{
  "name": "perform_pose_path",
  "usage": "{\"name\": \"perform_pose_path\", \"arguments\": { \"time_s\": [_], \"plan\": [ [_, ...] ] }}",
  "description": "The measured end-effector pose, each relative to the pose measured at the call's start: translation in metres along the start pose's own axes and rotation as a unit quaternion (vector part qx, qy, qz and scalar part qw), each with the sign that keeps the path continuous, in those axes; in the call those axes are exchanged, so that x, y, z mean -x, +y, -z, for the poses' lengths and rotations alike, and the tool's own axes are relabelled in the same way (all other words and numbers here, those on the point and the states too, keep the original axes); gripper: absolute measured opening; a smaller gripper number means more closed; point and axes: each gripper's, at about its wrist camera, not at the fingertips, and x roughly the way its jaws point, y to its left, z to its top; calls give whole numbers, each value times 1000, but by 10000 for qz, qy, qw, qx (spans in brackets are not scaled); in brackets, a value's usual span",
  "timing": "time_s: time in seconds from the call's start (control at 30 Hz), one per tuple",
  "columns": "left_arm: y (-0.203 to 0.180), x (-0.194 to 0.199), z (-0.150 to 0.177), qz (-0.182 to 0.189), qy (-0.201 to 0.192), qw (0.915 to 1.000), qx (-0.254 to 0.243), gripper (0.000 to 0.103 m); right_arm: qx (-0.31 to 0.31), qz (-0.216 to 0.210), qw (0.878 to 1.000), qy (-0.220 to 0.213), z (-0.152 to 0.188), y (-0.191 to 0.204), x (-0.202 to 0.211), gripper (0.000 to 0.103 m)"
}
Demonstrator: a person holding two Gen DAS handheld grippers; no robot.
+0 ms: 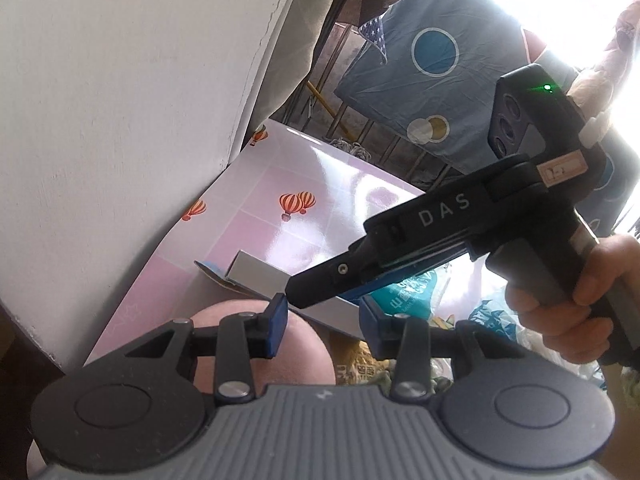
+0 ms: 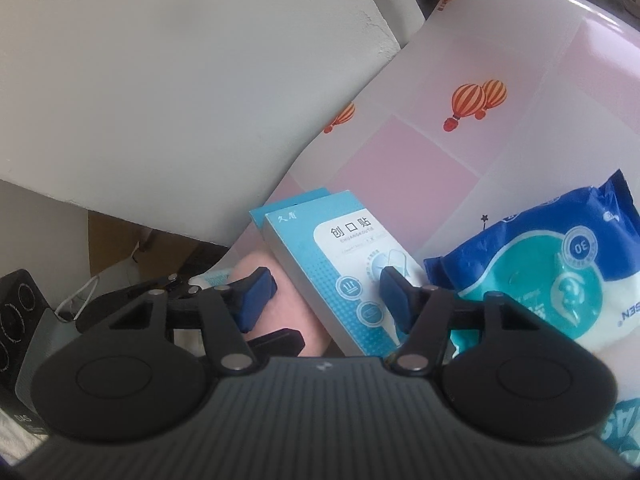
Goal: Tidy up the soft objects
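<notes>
Light-blue cardboard plaster box [image 2: 344,268] flat on pink balloon-print tabletop [image 2: 460,152], long axis running away, straddled half-wide and unpinched by right hand-held gripper [image 2: 326,300]; left hand-held gripper [image 1: 322,322] narrower, empty, farther off.

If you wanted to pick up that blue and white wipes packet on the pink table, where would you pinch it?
Probably at the crimped end of the wipes packet, near its upper corner, coming from above. The packet lies flat, its plump middle looks too wide and slippery for the jaws, and the flat seam sticks out free. The plaster box crowds its left side, so approach away from that.
</notes>
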Motion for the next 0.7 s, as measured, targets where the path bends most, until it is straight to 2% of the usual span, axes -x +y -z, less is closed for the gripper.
{"name": "perform_pose_path", "arguments": {
  "time_s": [0.07,0.1,0.13,0.3,0.53,0.7],
  "plan": [
    [2,1,1,50,-26,10000,3,41,54,107,9999,-5,-1,0,-1,56],
    [2,2,2,62,-22,10000,2,41,75,239,9997,4,0,-1,-3,51],
    [2,3,2,66,-25,10000,-8,41,9,249,9997,-16,0,-5,-2,51],
    [1,3,2,76,-29,10000,-26,41,-199,302,9987,-365,0,-10,7,40],
    [2,1,2,89,-29,10000,1,41,-142,1074,9900,-908,-4,-6,25,40],
    [3,1,1,101,-28,9999,26,41,-372,1375,9828,-1177,-6,-11,36,40]
  ]
}}
